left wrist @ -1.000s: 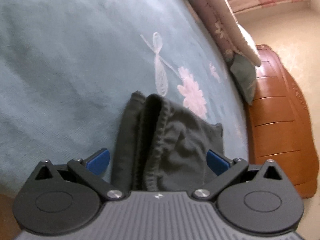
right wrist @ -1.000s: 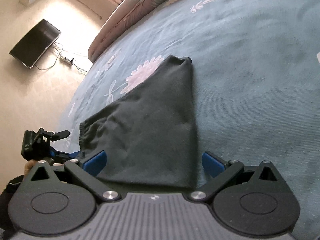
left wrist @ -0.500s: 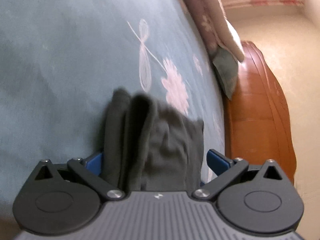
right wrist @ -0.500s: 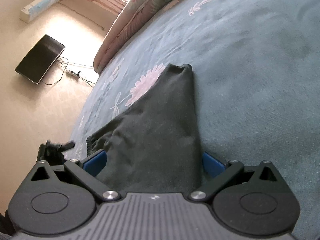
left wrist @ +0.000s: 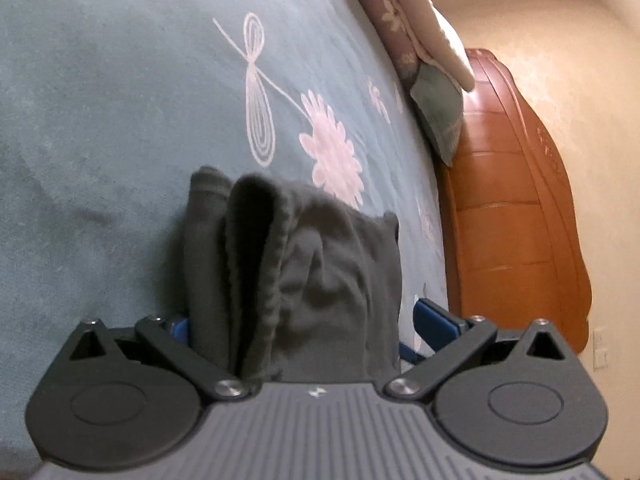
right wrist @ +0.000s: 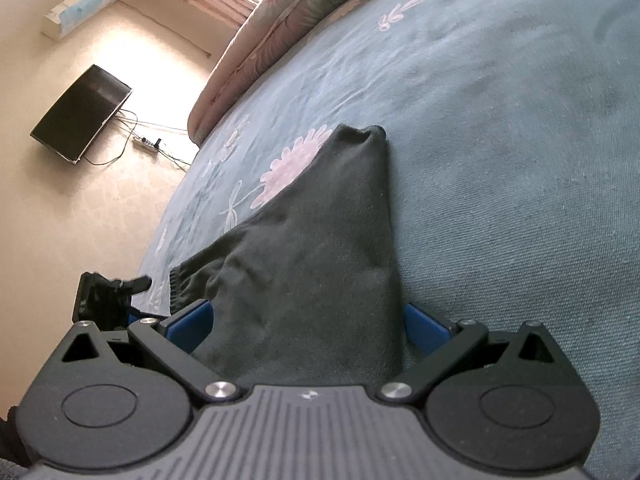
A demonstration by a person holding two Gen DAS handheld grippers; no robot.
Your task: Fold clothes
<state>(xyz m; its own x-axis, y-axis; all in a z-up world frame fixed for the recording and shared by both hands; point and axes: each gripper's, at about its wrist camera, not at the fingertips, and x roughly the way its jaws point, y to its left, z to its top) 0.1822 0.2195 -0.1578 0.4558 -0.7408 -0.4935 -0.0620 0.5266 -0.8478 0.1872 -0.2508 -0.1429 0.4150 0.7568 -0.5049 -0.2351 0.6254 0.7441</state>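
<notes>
A dark grey knit garment [left wrist: 320, 248] lies folded on the teal flowered bedspread [left wrist: 100, 120], its ribbed hem curling up on the left. My left gripper [left wrist: 306, 320] stands open, with the cloth filling the gap between its blue pads [left wrist: 434, 316]; the left pad is mostly hidden by the cloth. In the right wrist view the same garment [right wrist: 320, 220] tapers to a far corner on the bedspread [right wrist: 520, 160]. My right gripper [right wrist: 308, 316] is also open, astride the garment's near end. The left gripper [right wrist: 108, 300] shows at the garment's ribbed end.
A wooden headboard [left wrist: 512, 220] and a green pillow [left wrist: 436, 120] bound the bed on the right of the left wrist view. A pink quilt [right wrist: 288, 12] lies along the bed's far side. Beyond it are the floor, a dark screen [right wrist: 80, 112] and a power strip [right wrist: 146, 144].
Both grippers have moved forward over the garment, so its near edge now runs under their bodies. The pads stay wide apart.
</notes>
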